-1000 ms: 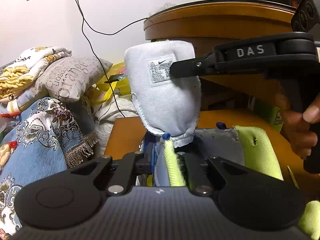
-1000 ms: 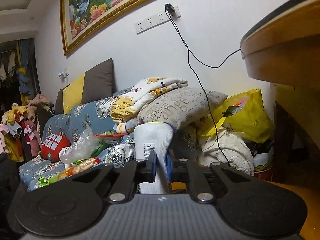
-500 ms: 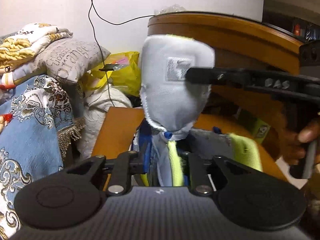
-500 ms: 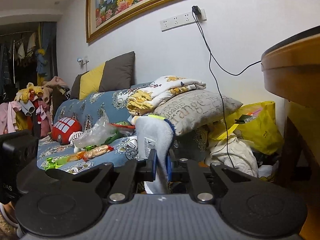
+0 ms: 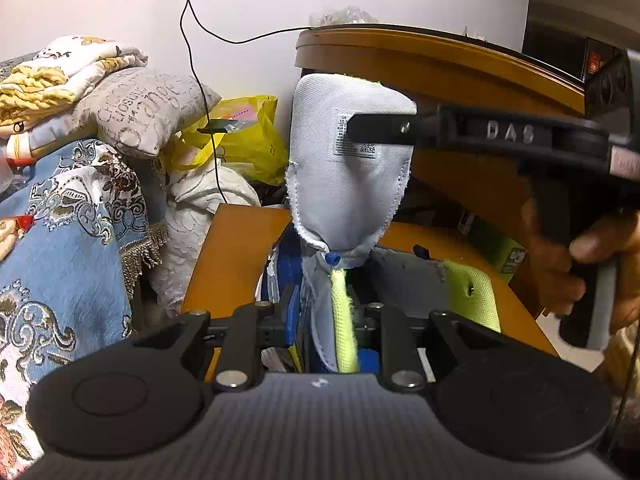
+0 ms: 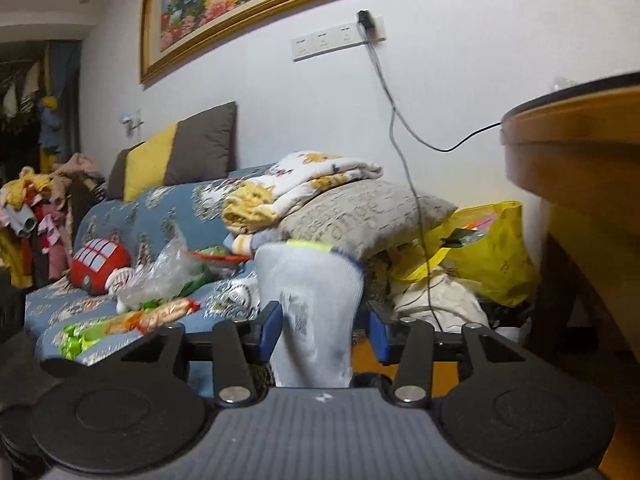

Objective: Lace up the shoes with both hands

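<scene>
Beside the sofa (image 6: 132, 232), right gripper (image 6: 322, 330) gapes around the tongue (image 5: 352, 168); left gripper (image 5: 332, 316) grips the shoe (image 5: 404, 284).

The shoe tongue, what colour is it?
Pale grey-white, with a neon yellow-green edge at the top; the shoe tongue shows best in the left wrist view.

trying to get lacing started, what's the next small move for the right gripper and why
Probably back the right gripper straight off the tongue: its jaws stand open either side of it, gripping nothing, while the left gripper pins the shoe at the tongue's base.
</scene>
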Available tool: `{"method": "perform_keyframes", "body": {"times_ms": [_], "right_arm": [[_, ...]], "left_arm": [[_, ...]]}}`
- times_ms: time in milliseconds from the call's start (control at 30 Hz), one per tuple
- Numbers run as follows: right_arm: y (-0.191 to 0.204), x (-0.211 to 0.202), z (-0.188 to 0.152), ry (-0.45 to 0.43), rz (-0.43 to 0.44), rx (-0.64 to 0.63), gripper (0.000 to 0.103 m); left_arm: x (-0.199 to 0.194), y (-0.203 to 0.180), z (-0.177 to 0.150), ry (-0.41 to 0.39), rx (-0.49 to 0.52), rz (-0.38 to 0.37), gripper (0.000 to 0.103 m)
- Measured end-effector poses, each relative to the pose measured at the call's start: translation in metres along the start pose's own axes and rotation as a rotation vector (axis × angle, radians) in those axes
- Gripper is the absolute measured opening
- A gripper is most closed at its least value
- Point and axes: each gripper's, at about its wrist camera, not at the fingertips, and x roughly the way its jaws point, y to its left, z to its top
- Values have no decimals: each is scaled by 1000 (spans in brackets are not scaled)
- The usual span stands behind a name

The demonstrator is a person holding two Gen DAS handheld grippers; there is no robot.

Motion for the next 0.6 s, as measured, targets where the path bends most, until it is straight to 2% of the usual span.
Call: {"method": "perform_keyframes", "body": {"times_ms": [133, 200, 400, 600], "right_arm": [[8, -3, 15, 21, -48, -36, 45], [14, -4, 23, 31, -75, -68, 36], [34, 11, 31, 104, -174, -186, 34], [32, 37, 33, 197, -293, -260, 31]], "left_arm": [[0, 1, 0, -2, -1, -9, 24], [0, 2, 0, -2, -4, -14, 24], [-1, 1, -1, -10, 7, -10, 24], [1, -5, -2, -14, 3, -3, 24]]}}
